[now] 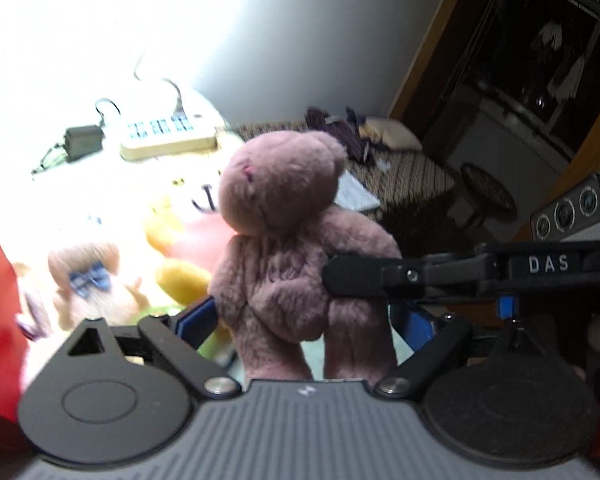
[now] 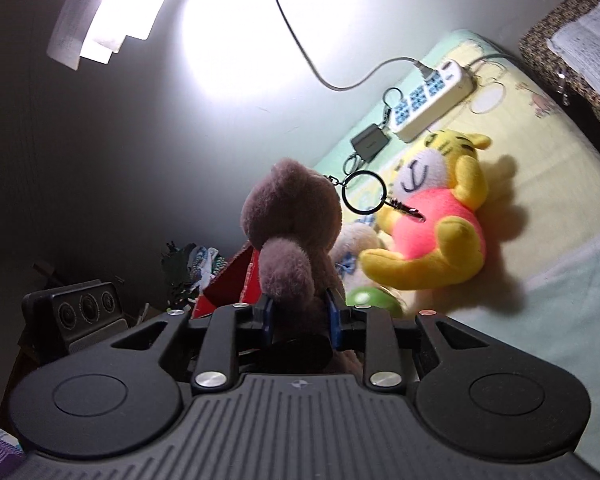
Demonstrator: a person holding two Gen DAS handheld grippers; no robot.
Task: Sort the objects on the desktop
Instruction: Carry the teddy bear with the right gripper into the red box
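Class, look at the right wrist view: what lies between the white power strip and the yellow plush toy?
Only bare yellow cloth separates the power strip from the yellow plush toy, seen in the right wrist view.

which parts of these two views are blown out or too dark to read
Left wrist view: the upper left is blown out, washing out the power strip and the toys behind the pink plush bear; the doorway at right is dark. Right wrist view: the lamp glares on the wall, the left side falls into shadow, and the yellow plush is well lit.

hidden: pink bear [image 1: 284, 240] legs behind left gripper body | overexposed: perhaps plush toys [image 1: 100, 272]
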